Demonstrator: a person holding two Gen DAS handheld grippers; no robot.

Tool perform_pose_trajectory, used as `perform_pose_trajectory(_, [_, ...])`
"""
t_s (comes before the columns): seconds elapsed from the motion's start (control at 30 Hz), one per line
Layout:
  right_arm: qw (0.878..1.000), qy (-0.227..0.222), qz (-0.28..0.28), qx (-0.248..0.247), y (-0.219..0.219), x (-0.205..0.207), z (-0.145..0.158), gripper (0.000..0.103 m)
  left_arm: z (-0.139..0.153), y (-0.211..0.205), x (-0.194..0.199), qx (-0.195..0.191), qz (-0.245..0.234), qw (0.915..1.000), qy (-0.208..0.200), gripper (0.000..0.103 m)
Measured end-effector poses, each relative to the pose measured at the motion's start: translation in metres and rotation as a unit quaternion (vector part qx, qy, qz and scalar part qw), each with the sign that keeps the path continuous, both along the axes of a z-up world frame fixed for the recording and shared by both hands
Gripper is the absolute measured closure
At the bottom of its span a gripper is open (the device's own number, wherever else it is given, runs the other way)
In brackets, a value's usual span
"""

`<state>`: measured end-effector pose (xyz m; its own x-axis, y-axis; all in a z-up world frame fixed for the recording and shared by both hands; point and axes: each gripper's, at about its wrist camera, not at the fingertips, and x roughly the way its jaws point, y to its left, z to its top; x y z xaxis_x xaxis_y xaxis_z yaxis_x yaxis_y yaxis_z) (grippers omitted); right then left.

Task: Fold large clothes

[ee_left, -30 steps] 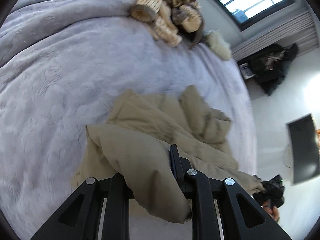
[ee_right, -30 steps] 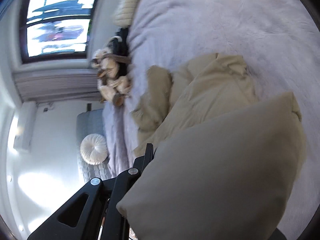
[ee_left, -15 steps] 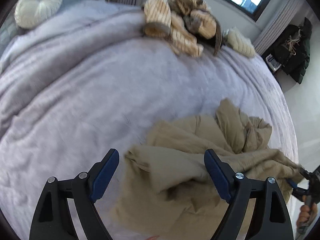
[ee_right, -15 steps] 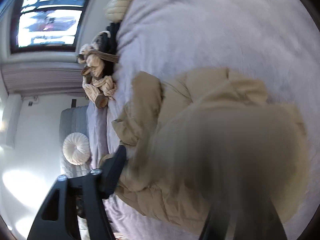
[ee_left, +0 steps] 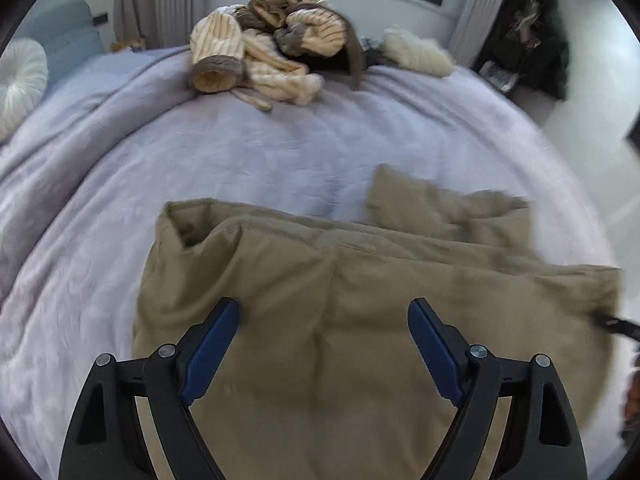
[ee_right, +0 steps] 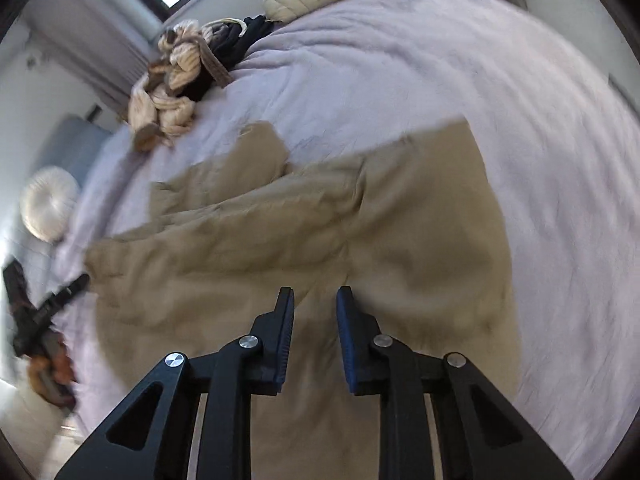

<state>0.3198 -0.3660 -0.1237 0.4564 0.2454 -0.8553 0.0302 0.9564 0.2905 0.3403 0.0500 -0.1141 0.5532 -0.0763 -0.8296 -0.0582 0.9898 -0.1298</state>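
Note:
A large tan padded garment (ee_left: 360,300) lies loosely folded on the lilac bedspread (ee_left: 240,152), with a sleeve bunched at its far right. My left gripper (ee_left: 324,316) hovers over its near part, blue pads wide apart, nothing held between them. In the right wrist view the same garment (ee_right: 400,220) spreads across the bed. My right gripper (ee_right: 314,300) is above its near edge; its jaws are closing, a narrow gap remains and no cloth is pinched in it. The left gripper (ee_right: 52,300) shows at the far left, at the garment's corner.
A heap of cream striped and brown clothes (ee_left: 272,48) lies at the far side of the bed beside a fluffy white cushion (ee_left: 416,56). A round white cushion (ee_left: 20,80) rests on a blue chair at left. Dark clothes (ee_left: 536,32) hang at the right wall.
Both grippers have let go of the tan garment, which dropped from hanging to lying on the bed. Both views rolled upright. The right jaws opened, then narrowed again.

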Motion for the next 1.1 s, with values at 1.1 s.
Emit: perform_pose_trajectory(1.1, [0.994, -0.007, -0.089, 0.060, -0.018, 0.010, -0.015, 0.048, -0.005, 0.047, -0.008, -0.031, 0.068, 0.9965, 0.036, 0.014])
